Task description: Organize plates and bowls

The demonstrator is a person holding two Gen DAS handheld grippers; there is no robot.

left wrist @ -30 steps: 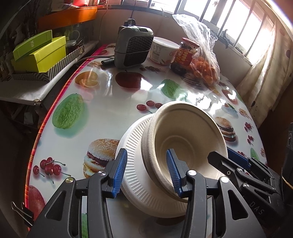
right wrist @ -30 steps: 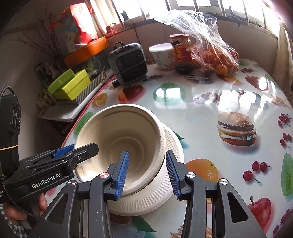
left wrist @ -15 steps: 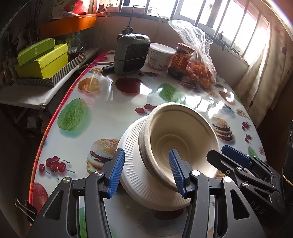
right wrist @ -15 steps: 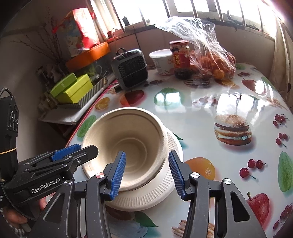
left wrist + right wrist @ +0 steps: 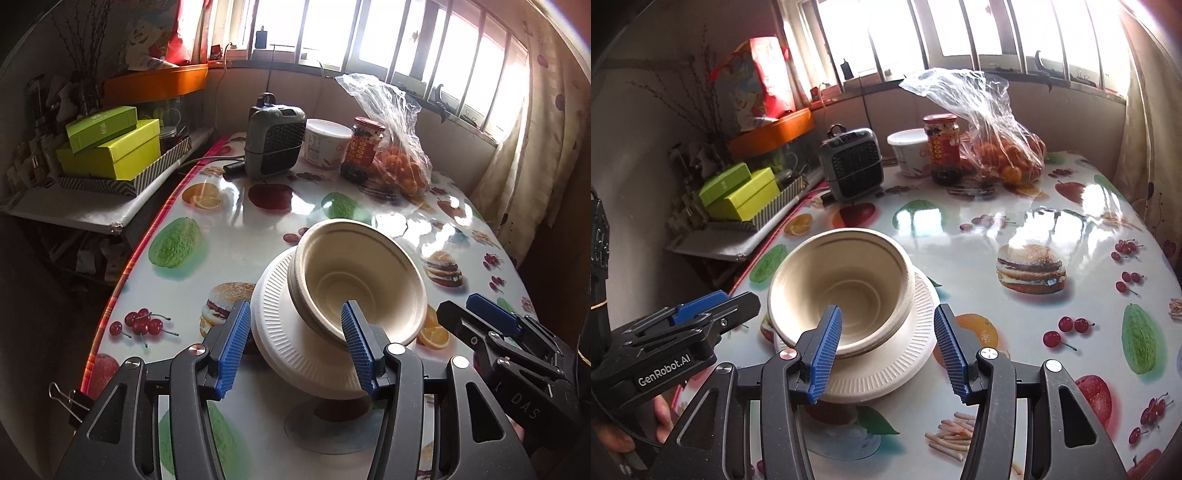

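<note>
From your left wrist, the bowls (image 5: 356,280) sit nested on the plates (image 5: 295,332) on the bench (image 5: 229,240), your left gripper (image 5: 293,347) opening and empty; from your right wrist, the right gripper (image 5: 886,347) is likewise opening on nothing, so stacking looks done.

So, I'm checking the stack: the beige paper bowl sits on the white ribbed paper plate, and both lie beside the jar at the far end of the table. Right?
Not quite. The beige paper bowl does sit on the white ribbed paper plate, but both lie at the near end, far from the red-lidded jar, as the right wrist view shows.
</note>
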